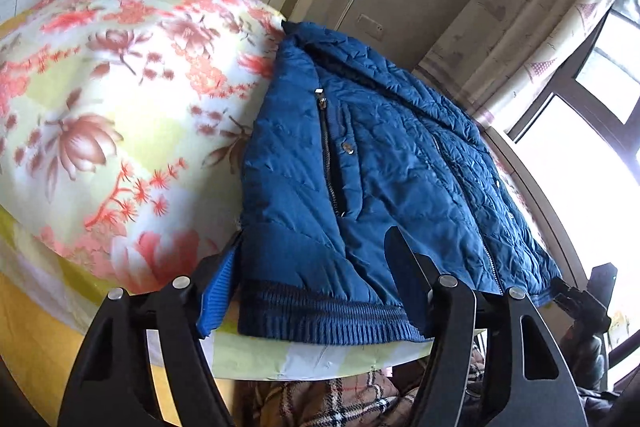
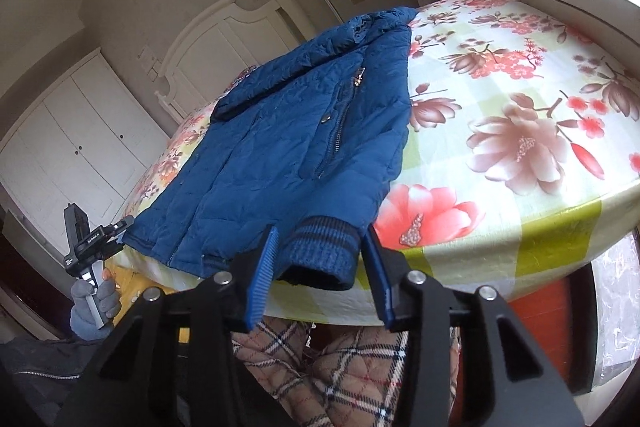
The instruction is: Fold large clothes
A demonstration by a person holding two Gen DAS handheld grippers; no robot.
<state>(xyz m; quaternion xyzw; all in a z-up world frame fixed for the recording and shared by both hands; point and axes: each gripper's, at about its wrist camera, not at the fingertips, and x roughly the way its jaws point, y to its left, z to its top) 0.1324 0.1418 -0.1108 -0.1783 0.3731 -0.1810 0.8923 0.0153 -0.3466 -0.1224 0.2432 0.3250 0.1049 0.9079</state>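
A blue quilted jacket [image 1: 380, 163] lies flat on the bed with its ribbed hem at the near edge; it also shows in the right wrist view [image 2: 280, 155]. My left gripper [image 1: 312, 259] is open, its fingers either side of the hem's left corner, not closed on it. My right gripper [image 2: 320, 247] is open with its blue-padded fingers either side of a ribbed sleeve cuff [image 2: 320, 251] at the bed's edge. Each gripper shows in the other's view: the right one [image 1: 584, 303] and the left one [image 2: 96, 243], held in a gloved hand.
The bed has a floral sheet [image 2: 500, 99] [image 1: 120, 107] and a white headboard [image 2: 224, 43]. A white wardrobe [image 2: 72, 147] stands at the left. A window and curtain [image 1: 560, 27] lie beyond the bed. The person's plaid trousers [image 2: 352, 367] are below.
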